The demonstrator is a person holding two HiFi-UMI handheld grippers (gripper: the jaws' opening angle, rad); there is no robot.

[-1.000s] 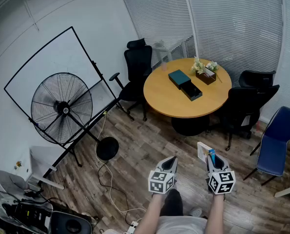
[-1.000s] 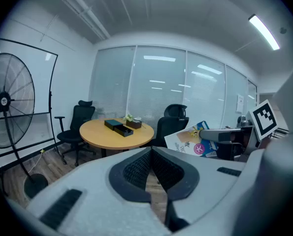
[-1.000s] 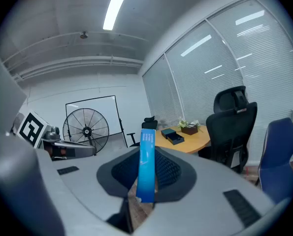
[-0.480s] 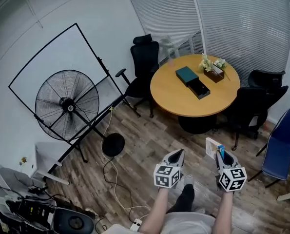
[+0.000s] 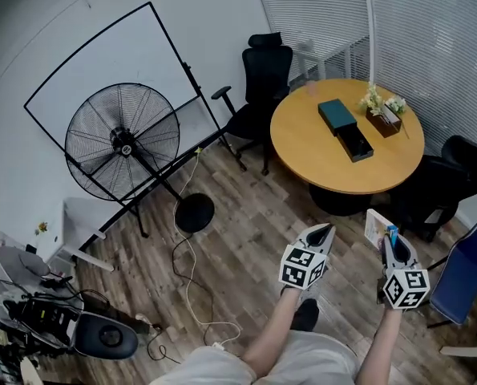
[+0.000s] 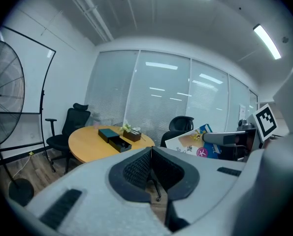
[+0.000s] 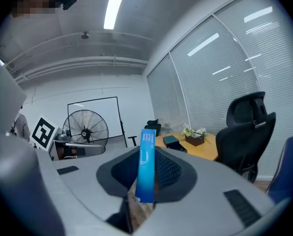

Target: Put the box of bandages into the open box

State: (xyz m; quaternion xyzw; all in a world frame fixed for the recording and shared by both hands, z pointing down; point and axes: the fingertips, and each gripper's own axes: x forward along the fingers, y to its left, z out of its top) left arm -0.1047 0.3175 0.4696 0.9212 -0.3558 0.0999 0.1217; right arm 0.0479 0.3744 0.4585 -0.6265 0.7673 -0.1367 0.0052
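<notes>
Blue-edged bandage box [image 7: 146,166]; orange table [image 5: 310,147]; black open box [image 5: 355,144], teal lid [image 5: 337,116].

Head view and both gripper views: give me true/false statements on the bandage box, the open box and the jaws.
1. The right gripper is shut on the box of bandages. True.
2. The left gripper holds an item too. False: its jaws are together with nothing between them.
3. The open box lies on the round table. True.
4. The box of bandages lies inside the open box. False: it is in the right gripper, over the floor and short of the table.
5. The fan stands on the round table. False: the fan stands on the floor by the whiteboard.
</notes>
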